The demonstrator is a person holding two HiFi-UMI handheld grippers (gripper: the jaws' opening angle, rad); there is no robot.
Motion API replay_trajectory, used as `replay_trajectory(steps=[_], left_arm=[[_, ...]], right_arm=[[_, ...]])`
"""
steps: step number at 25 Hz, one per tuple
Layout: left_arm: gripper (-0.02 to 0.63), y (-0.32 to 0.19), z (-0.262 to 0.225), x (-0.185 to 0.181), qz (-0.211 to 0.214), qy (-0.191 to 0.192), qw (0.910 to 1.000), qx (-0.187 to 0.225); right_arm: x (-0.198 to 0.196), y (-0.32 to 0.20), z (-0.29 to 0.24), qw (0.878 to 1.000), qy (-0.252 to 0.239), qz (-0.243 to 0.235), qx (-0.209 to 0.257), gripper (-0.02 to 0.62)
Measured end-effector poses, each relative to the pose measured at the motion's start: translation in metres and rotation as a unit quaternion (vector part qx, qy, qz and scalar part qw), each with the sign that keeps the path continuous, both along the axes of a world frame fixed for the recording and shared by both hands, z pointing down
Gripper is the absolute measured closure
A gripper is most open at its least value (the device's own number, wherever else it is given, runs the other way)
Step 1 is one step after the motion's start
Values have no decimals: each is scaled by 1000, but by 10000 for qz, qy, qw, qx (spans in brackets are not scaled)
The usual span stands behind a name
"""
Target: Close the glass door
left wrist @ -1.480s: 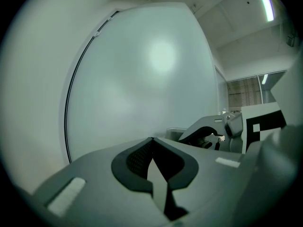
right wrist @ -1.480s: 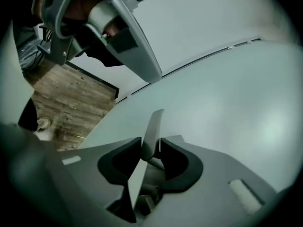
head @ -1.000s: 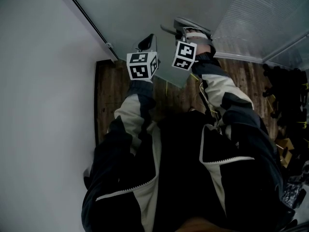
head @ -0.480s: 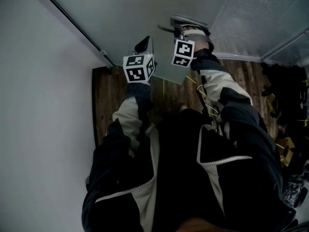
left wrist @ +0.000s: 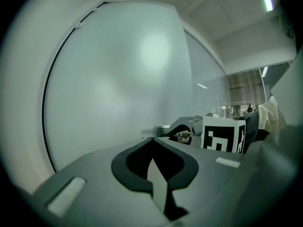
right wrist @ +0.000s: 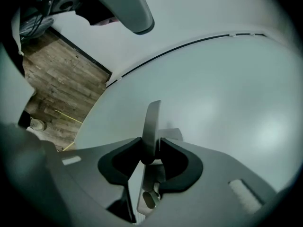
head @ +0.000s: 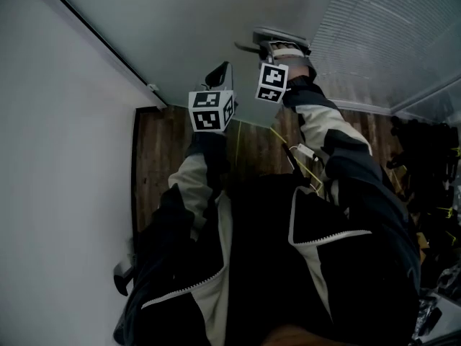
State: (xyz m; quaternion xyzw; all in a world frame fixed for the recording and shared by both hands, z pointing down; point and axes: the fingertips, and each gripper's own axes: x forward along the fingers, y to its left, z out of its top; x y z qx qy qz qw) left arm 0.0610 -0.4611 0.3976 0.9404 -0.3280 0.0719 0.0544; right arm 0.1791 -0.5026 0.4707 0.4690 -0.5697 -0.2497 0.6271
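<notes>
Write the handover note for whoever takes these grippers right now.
Right gripper: shut on the grey metal lever handle of the frosted glass door.
Left gripper: shut, empty, pointing at the glass beside the handle; contact cannot be told.
Done: handle gripped.
Left: the door's closure cannot be confirmed; probably press it home, then release the handle.

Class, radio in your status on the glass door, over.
Right gripper shut on door handle. Left gripper shut, empty, close to the glass door. Nothing seen blocking.
</notes>
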Motion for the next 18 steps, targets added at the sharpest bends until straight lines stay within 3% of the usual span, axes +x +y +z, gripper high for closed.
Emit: replay_trajectory(steps=[12,18], left_arm=[[601,-25,4,47,-445,-193,9988,51],[601,-39,14,45,-636,-286,9976,-33]], right_arm=[[75,-74,-2,9985,430,-327,-92,469],[97,-112,2,9985,446,-309,-95,468]])
